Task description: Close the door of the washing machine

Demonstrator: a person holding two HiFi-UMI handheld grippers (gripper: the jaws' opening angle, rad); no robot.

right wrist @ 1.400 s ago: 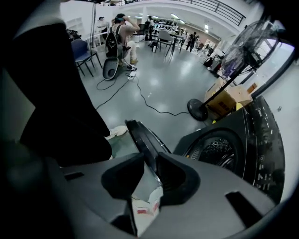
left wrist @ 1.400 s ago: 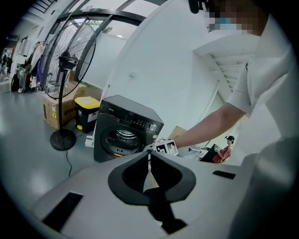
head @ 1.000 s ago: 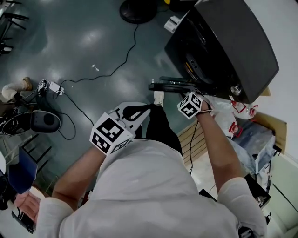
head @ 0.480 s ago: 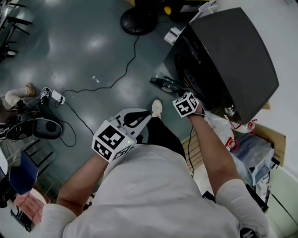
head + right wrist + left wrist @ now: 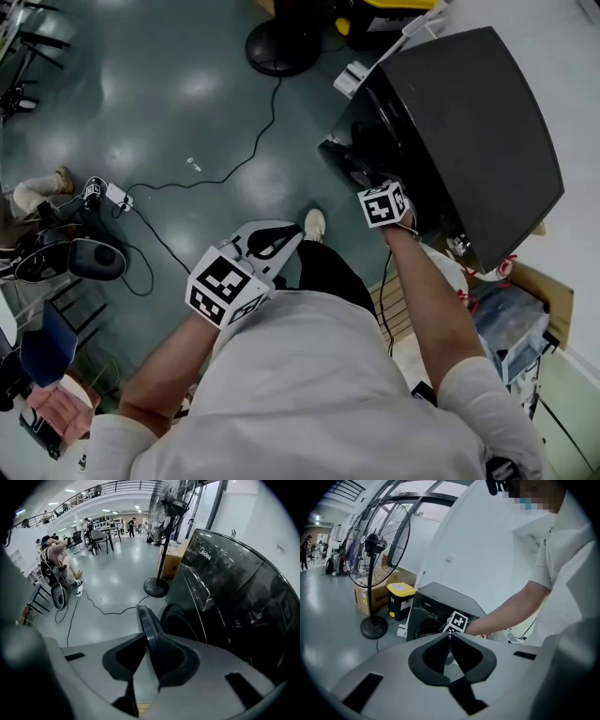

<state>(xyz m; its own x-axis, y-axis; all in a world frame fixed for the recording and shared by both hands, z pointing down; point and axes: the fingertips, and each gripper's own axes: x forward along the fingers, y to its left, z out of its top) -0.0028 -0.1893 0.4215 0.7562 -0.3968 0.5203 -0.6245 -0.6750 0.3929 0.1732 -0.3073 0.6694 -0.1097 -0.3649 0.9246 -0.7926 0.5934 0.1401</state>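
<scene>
The dark grey washing machine stands at the upper right in the head view, its round door partly open and swung near the front. My right gripper is at the door's edge, mostly hidden under its marker cube. In the right gripper view the door's dark rim stands upright between the pads of the right gripper, whose jaws are closing on it; the drum opening lies just beyond. My left gripper hangs over the floor to the left, shut and empty.
A pedestal fan with a round base stands beyond the machine, beside a yellow-lidded bin. A black cable runs across the floor. The person's shoe is below the door. Plastic bags lie at the right.
The door has swung from sticking out sideways to close against the machine's front, with my right gripper moving along with it. My left gripper has shifted slightly.
</scene>
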